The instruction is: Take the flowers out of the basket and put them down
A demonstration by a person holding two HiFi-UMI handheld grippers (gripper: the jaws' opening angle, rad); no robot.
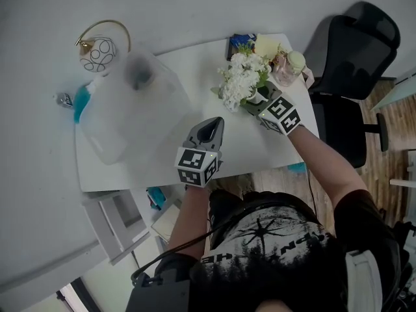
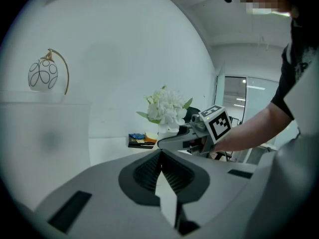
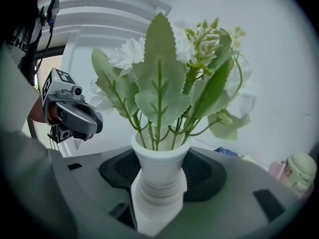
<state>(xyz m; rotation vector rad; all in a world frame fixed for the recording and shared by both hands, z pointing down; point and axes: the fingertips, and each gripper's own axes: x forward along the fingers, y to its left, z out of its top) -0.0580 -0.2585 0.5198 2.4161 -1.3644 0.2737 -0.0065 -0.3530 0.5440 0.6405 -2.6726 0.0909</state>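
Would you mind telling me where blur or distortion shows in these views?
Head view: mostly sharp, but the pale container looks hazy. Left gripper view: fisheye bending, dark corners, the flowers slightly soft. Right gripper view: same bending; the vase crisp, right-edge bottle blurred.

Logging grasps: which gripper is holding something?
The right gripper: its jaws clamp the white vase of flowers. The left gripper has its jaws together, empty.

One bench (image 1: 234, 142), one translucent basket (image 1: 130, 109), one white vase (image 3: 159, 173) with one bunch of flowers (image 1: 242, 83), one lamp (image 1: 99, 52), one pink jar (image 1: 289, 67), one black chair (image 1: 354, 57).
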